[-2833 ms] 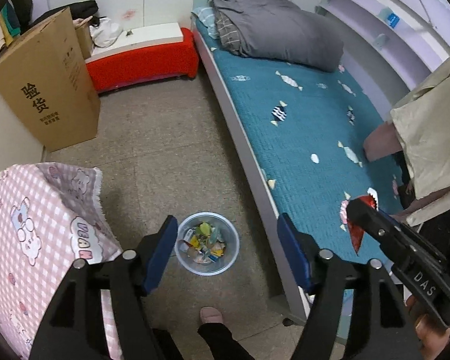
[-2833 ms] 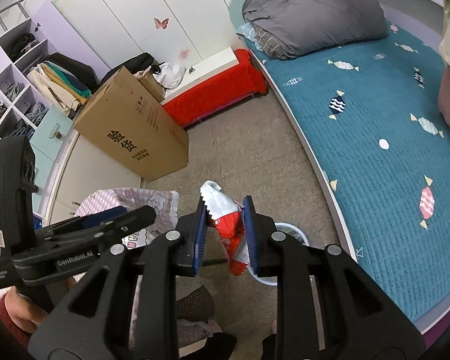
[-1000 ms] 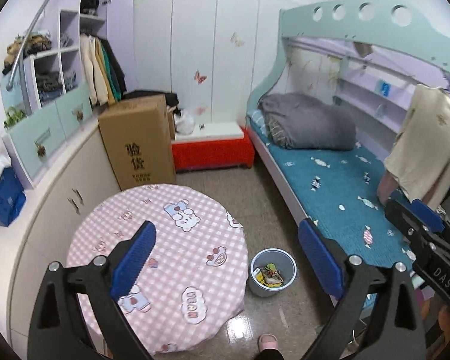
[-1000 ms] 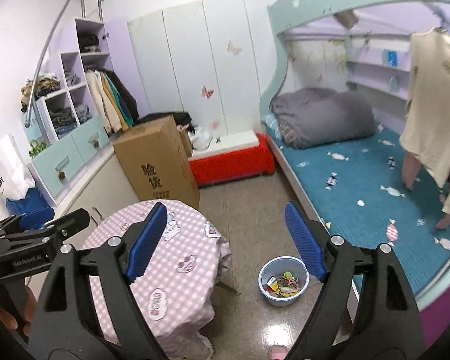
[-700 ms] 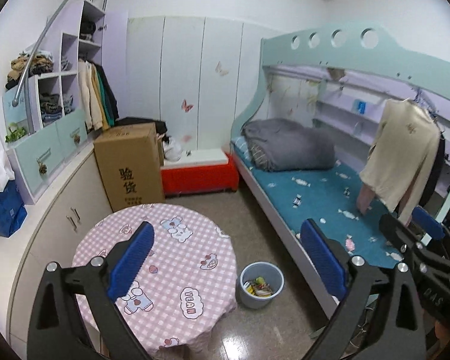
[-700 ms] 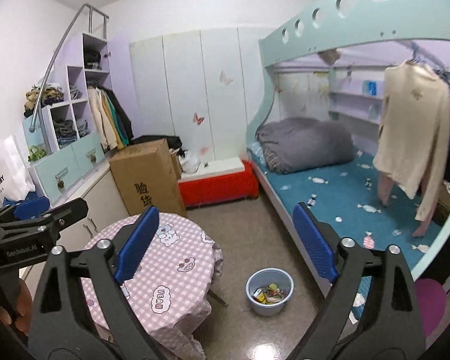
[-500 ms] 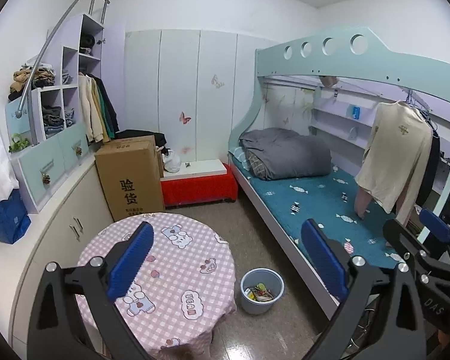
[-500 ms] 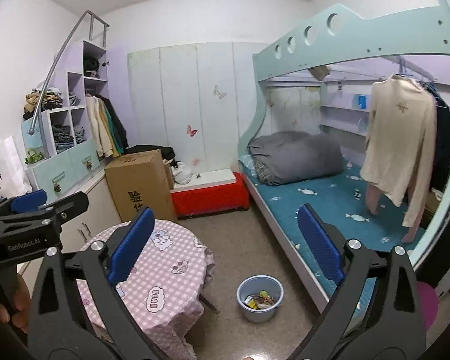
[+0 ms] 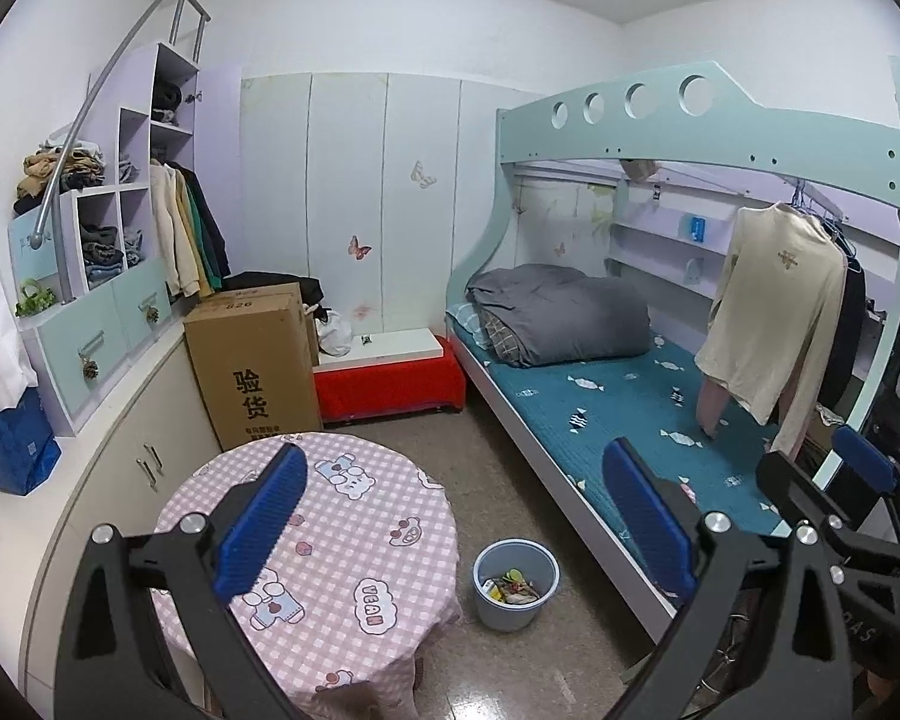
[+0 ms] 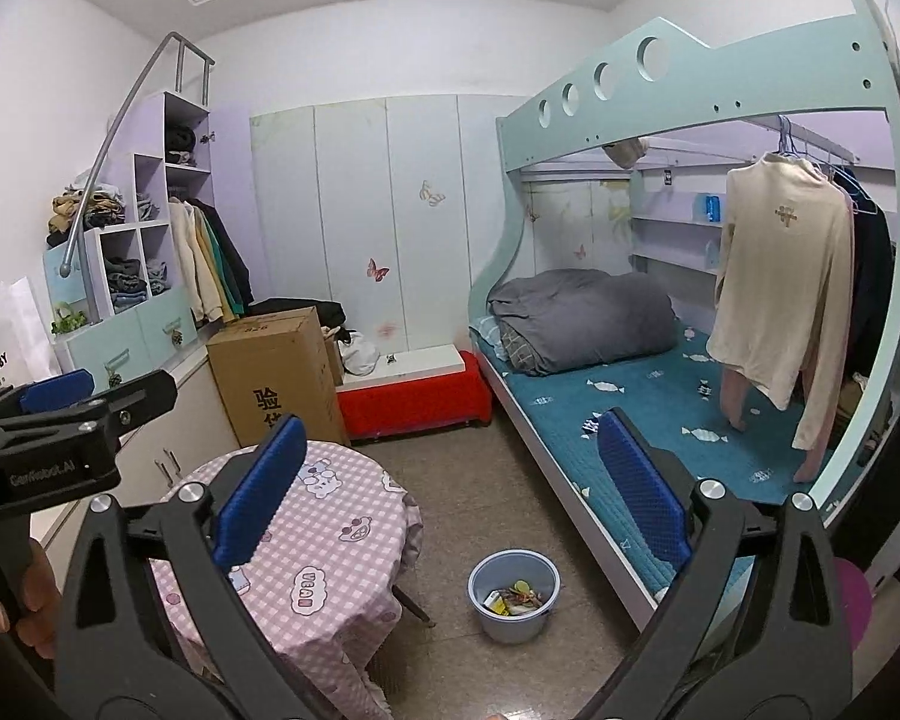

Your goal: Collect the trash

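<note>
A pale blue trash bin (image 9: 515, 577) stands on the floor between the round table and the bed, with several colourful wrappers inside; it also shows in the right wrist view (image 10: 513, 594). My left gripper (image 9: 450, 513) is wide open and empty, held high above the table and bin. My right gripper (image 10: 447, 489) is wide open and empty, also high and well back from the bin. The left gripper's body shows at the left of the right wrist view (image 10: 60, 414).
A round table with a pink checked cloth (image 9: 330, 540) stands left of the bin. A bunk bed with a teal mattress (image 9: 630, 408) runs along the right. A cardboard box (image 9: 252, 360), a red bench (image 9: 390, 378) and cupboards line the back and left.
The right gripper held a red and white wrapper over the bin, then opened; both grippers have since pulled up and back, so the whole room now shows.
</note>
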Tool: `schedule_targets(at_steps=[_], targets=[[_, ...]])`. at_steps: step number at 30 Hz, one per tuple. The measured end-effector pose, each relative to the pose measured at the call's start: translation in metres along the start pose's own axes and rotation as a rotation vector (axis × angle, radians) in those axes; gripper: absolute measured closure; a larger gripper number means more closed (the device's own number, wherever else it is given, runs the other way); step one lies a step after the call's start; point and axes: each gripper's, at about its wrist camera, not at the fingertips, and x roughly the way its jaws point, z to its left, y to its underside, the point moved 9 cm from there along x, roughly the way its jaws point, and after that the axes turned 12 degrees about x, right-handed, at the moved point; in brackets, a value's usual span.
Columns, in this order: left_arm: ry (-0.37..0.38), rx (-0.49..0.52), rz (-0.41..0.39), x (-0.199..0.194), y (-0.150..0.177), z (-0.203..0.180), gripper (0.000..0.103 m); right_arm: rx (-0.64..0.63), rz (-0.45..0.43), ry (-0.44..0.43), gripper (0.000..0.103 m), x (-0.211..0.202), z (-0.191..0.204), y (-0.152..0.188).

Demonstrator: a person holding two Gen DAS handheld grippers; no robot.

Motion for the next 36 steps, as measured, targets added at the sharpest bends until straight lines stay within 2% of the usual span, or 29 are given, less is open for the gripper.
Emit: schedule_targets(at_steps=[14, 36], targets=[[0.001, 0.007, -0.013, -0.0093, -0.0029, 0.0025, 0.006, 0.004, 0.010, -0.012, 0.007, -0.0032, 0.0019, 0.0002], [0.027, 0.021, -0.022, -0.0030, -0.0055, 0.0028, 0.006, 0.012, 0.026, -0.008, 0.007, 0.0044, -0.0049, 0.0039]])
